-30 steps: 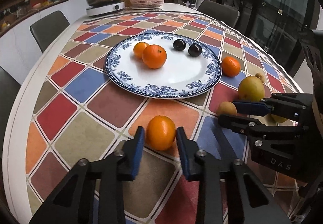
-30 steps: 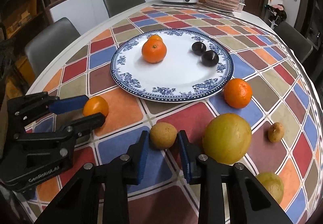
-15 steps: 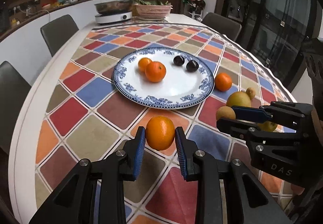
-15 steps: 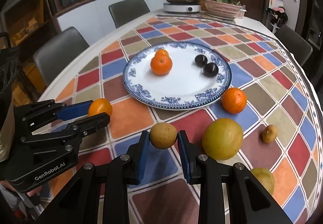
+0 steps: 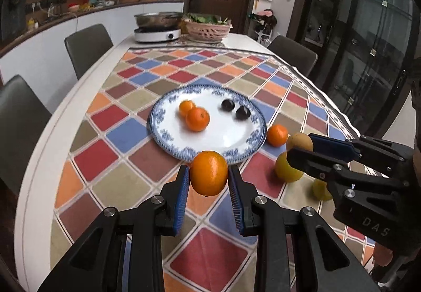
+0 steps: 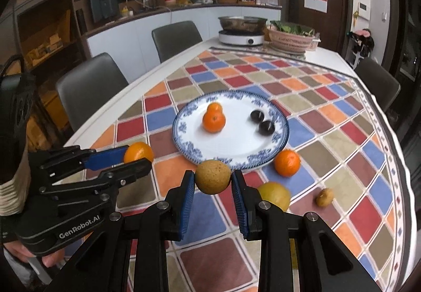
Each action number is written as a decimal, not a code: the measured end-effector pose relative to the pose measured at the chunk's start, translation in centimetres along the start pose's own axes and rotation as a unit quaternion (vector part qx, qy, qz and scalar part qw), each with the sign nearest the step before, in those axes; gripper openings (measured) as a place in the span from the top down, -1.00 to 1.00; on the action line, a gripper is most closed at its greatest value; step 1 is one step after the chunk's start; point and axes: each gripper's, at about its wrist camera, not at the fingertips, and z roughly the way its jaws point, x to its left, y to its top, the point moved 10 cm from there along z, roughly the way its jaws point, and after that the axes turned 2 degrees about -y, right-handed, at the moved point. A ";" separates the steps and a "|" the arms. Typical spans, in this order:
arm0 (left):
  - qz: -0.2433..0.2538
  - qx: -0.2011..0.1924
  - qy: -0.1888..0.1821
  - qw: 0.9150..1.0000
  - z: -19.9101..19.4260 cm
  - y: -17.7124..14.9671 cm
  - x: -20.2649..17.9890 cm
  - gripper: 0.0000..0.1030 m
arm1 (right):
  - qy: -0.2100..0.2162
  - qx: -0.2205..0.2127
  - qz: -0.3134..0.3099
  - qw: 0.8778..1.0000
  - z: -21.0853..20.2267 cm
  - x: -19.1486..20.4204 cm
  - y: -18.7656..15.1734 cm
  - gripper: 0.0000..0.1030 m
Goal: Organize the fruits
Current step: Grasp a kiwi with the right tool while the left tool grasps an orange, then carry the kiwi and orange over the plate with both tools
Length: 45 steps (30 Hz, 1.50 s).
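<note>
Left gripper [image 5: 209, 186]: blue pads pinching an orange [image 5: 209, 173] on both sides, fruit lifted clear of the cloth, at 6 o'clock of the plate in the left wrist view.
Right gripper [image 6: 213, 188]: blue pads pinching a brown speckled round fruit [image 6: 213, 176], held off the table, at 6 o'clock of the plate in the right wrist view.
Plate [image 5: 168, 134]: white with blue floral rim, flat on the chequered tablecloth [image 5: 105, 118], mid-table.
On plate, 10 o'clock part: two small oranges [image 5: 197, 119], touching, one behind the other.
On plate, 1 o'clock part: two dark plums [image 5: 242, 113], just beside each other.
Loose orange [image 6: 287, 162]: on the cloth, just off the plate rim at 4 o'clock in the right wrist view.
Large yellow-green fruit [image 6: 275, 194]: on the cloth at 5 o'clock of the plate, partly hidden behind the right gripper's finger.
Small brown fruit [image 6: 324, 197]: on the cloth, at 3 o'clock of the large yellow-green fruit, apart from it.
Second yellow fruit [image 5: 321, 190]: left wrist view only, mostly hidden behind the right gripper's body; kind cannot be told.
Far end of table, 12 o'clock: steel pan on a white cooker [image 6: 242, 38]; pink basket of greens [image 6: 293, 40] beside it.
Chairs [image 6: 89, 86]: grey, along the table's edges.
</note>
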 end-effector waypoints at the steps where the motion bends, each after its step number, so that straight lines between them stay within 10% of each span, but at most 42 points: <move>1: 0.004 -0.006 0.001 1.000 -0.2 0.6 -0.2 0.42 | 0.000 -0.002 0.002 1.000 -0.2 -0.2 0.3 0.42; 28: 0.045 -0.011 -0.002 0.999 6.4 8.0 2.0 0.42 | 0.012 0.013 -0.017 1.000 5.5 -2.8 7.8 0.42; 45: 0.070 0.053 -0.030 0.996 16.8 10.2 1.6 0.42 | 0.017 0.064 -0.021 0.998 13.9 -7.3 9.2 0.42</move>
